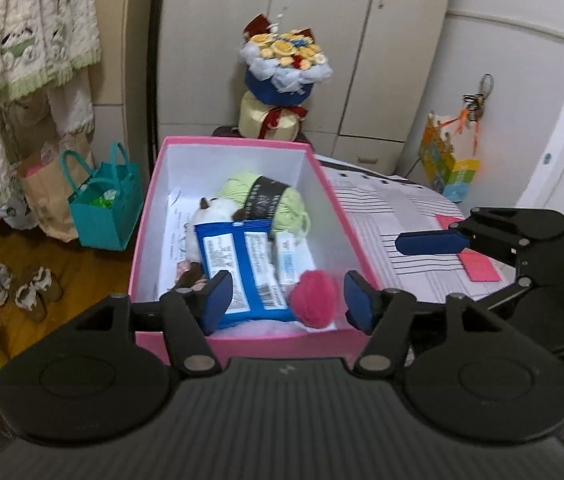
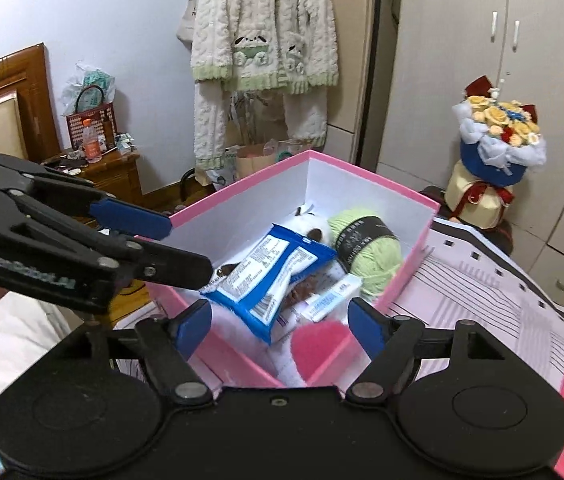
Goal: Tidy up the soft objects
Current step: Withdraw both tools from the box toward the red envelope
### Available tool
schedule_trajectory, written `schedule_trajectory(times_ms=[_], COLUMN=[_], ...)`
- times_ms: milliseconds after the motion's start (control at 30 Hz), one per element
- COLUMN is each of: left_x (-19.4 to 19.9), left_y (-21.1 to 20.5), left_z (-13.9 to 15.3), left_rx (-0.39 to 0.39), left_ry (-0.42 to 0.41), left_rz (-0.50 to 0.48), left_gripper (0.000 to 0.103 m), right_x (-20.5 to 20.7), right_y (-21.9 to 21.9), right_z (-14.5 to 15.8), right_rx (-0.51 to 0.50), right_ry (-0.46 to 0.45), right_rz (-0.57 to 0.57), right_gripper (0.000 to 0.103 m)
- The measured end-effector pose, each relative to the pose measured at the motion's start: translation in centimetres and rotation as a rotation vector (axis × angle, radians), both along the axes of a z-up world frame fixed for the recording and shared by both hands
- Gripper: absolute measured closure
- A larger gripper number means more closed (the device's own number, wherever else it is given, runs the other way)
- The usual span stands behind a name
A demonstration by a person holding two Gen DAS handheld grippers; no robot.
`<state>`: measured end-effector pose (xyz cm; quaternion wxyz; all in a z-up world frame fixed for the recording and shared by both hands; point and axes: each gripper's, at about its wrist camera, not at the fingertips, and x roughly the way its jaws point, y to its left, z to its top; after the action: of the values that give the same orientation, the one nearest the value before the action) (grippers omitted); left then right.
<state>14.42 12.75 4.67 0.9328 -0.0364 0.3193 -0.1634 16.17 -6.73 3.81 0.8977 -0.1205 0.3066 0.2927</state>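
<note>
While both claws hung over its near end, the pink box (image 1: 241,344), a rigid rectangular carton with white inner walls, held every soft item. Inside the box lay a fuzzy pink pompom (image 1: 316,298) at the near end, a glossy blue packet (image 1: 241,268) mid-box, a white plush toy (image 1: 211,216), possibly an animal, beneath the packet, and a light green yarn skein (image 1: 269,200) with a dark paper band at the far end. The left gripper (image 1: 286,300) and right gripper (image 2: 277,322) were both released, grasping nothing.
</note>
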Motion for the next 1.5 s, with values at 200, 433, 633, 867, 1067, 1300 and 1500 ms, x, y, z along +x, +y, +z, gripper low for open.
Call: schedule_trajectory(times_ms=[200,433,633,867,1067,1300,1500], left_x=[-2.9,-4.5,-4.8,-3.6,-1.0,2.6,6.4], left_y=[-2.0,-4.9,-8.6,-13.4,-17.6,-22.9,-27.4], left_z=[1.5,2.5,2.5,1.7,0.3,-2.2,-5.4], left_rx=[0.033,0.046,0.032,0.01,-0.046,-0.083,-0.11], left_ry=[-0.057,-0.073,-0.052,-0.021,0.033,0.079,0.157], left_rz=[-0.061,-0.125,-0.235,-0.347,-0.407,-0.45,-0.472], left_gripper=[0.034,0.031,0.025,0.024,0.024,0.026,0.029], right_x=[-2.7,-6.1,-7.8,-7.8,-6.3,-3.1,0.4], right_y=[-2.6,-6.3,-10.8,-18.3,-22.5,-27.1,-29.7], right_z=[1.2,2.1,1.3,-1.4,-3.8,-7.9,-11.7], right_rx=[-0.003,0.003,0.023,0.113,0.133,0.181,0.247], right_ry=[-0.035,-0.096,-0.125,-0.118,-0.101,-0.055,0.003], right_rz=[-0.023,-0.065,-0.125,-0.246,-0.348,-0.464,-0.527], right_gripper=[0.02,0.014,0.013,0.012,0.012,0.012,0.012])
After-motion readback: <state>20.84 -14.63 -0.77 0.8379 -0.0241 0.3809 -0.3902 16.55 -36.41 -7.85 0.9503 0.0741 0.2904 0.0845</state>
